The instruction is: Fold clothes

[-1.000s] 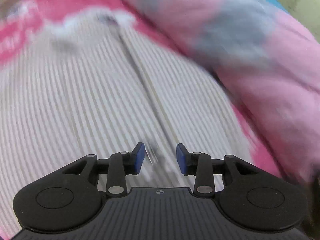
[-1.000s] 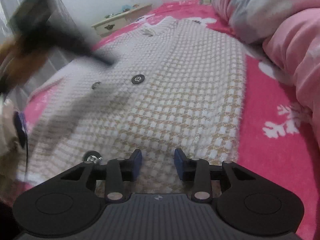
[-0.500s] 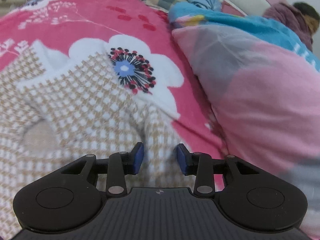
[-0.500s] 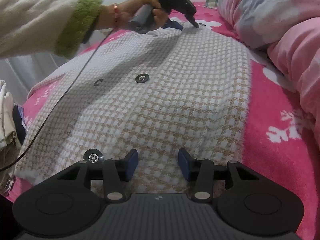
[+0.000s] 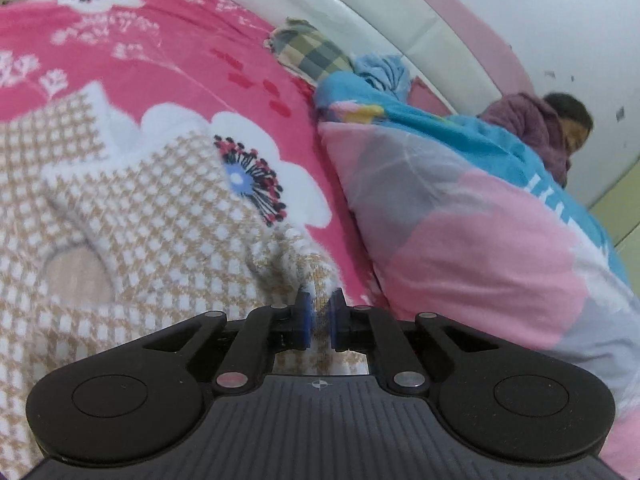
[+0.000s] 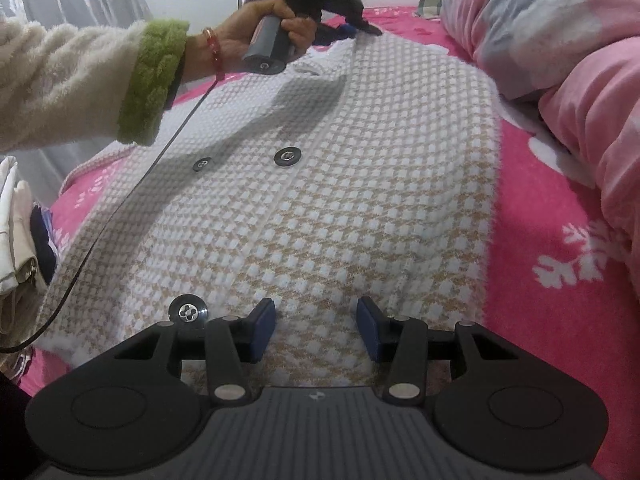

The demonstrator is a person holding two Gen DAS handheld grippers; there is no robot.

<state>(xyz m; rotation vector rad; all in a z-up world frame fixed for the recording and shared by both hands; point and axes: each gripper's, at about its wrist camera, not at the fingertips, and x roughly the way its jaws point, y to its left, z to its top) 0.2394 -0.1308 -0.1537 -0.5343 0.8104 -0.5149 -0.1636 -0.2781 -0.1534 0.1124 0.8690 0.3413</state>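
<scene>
A beige-and-white checked jacket (image 6: 340, 180) with dark round buttons (image 6: 287, 157) lies flat on a pink flowered bedsheet (image 6: 540, 220). In the left wrist view my left gripper (image 5: 319, 304) is shut on a pinched ridge of the jacket (image 5: 160, 220) at its upper corner, near the collar. The right wrist view shows that same left gripper (image 6: 362, 29) at the jacket's far end, in a person's hand (image 6: 256, 28). My right gripper (image 6: 316, 320) hangs open over the near hem, and the fabric between its blue pads is not pinched.
A bulky pink, grey and blue quilt (image 5: 460, 240) is heaped along the jacket's right side (image 6: 560, 40). A plaid pillow (image 5: 312, 52) lies by the padded headboard (image 5: 360, 12). A black cable (image 6: 120, 216) trails over the jacket's left half. Folded clothes (image 6: 16, 240) sit at the left edge.
My left gripper swept across the jacket to its upper corner and its jaws closed on the fabric there. The right gripper stayed put, and its pads stand slightly wider apart.
</scene>
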